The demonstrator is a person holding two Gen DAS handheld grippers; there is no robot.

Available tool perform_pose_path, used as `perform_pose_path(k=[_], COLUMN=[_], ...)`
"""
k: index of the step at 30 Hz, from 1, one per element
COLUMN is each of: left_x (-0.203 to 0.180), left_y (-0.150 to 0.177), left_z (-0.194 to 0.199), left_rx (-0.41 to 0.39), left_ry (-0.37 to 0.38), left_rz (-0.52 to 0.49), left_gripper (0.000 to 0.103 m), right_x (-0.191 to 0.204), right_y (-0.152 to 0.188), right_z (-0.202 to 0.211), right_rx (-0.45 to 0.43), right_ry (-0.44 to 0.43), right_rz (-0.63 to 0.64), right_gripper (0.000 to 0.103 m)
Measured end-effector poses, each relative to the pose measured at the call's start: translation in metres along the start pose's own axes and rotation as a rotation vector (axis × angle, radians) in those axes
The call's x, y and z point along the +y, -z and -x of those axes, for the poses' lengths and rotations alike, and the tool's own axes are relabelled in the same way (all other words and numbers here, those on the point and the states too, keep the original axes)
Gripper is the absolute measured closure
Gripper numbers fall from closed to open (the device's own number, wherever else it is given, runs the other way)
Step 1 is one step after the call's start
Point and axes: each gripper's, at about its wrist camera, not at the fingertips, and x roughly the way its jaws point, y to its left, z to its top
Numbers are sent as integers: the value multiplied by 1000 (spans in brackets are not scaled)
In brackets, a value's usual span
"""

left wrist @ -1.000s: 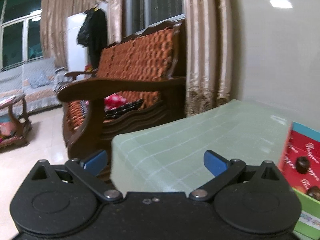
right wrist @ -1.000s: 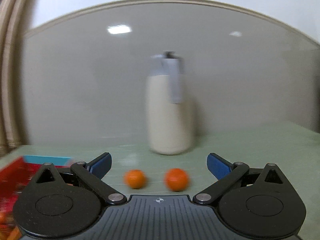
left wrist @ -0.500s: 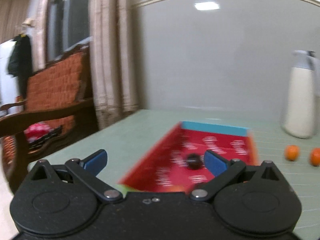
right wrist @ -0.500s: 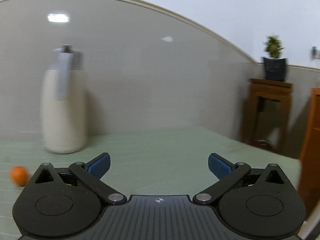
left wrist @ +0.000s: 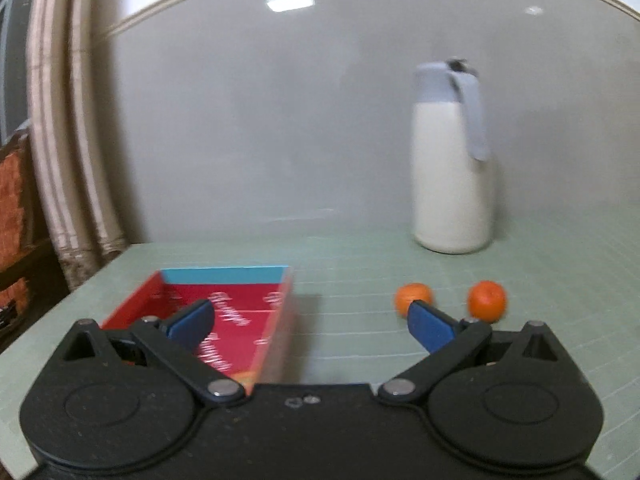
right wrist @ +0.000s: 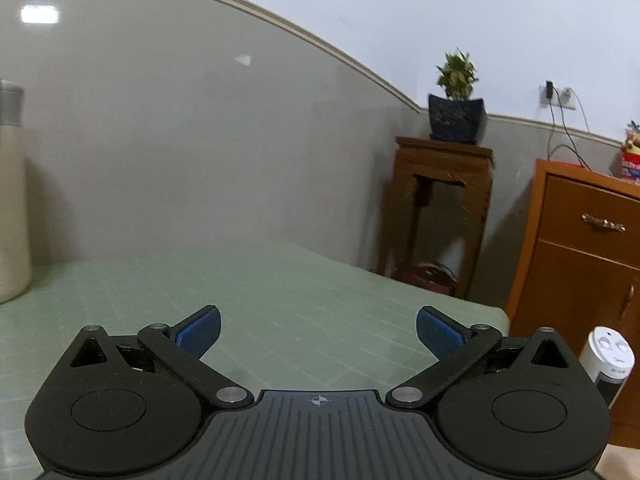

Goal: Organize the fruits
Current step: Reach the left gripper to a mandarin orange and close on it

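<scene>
In the left wrist view two small oranges, one and another, lie on the green table, right of a red open box with a blue far wall. My left gripper is open and empty, above the table between the box and the oranges; its right fingertip overlaps the nearer orange in the view. My right gripper is open and empty over bare green table; no fruit shows in its view.
A cream jug with a grey lid stands behind the oranges near the wall and shows at the left edge of the right wrist view. Off the table's right edge stand a wooden stand with a plant, a cabinet and a white appliance.
Both grippers have swung to the right. The left view went from the sofa to the box and oranges. The right view lost the oranges and now faces the table's right end.
</scene>
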Motion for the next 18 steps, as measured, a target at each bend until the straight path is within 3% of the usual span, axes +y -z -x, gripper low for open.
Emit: perform_pose_path(k=[8,18], left_x=[-45,-60], left_y=[-5,-3], left_z=[-28,-56], left_rx=[14,58], left_ry=[39,84], left_rz=[-97,-142], left_gripper=[6,15], right_x=[-32,-41], right_y=[1,-3], right_z=[-20,-26], right_rx=[32,49], right_ry=[48,40], right_rz=[-30,-49], right_gripper=[0,0])
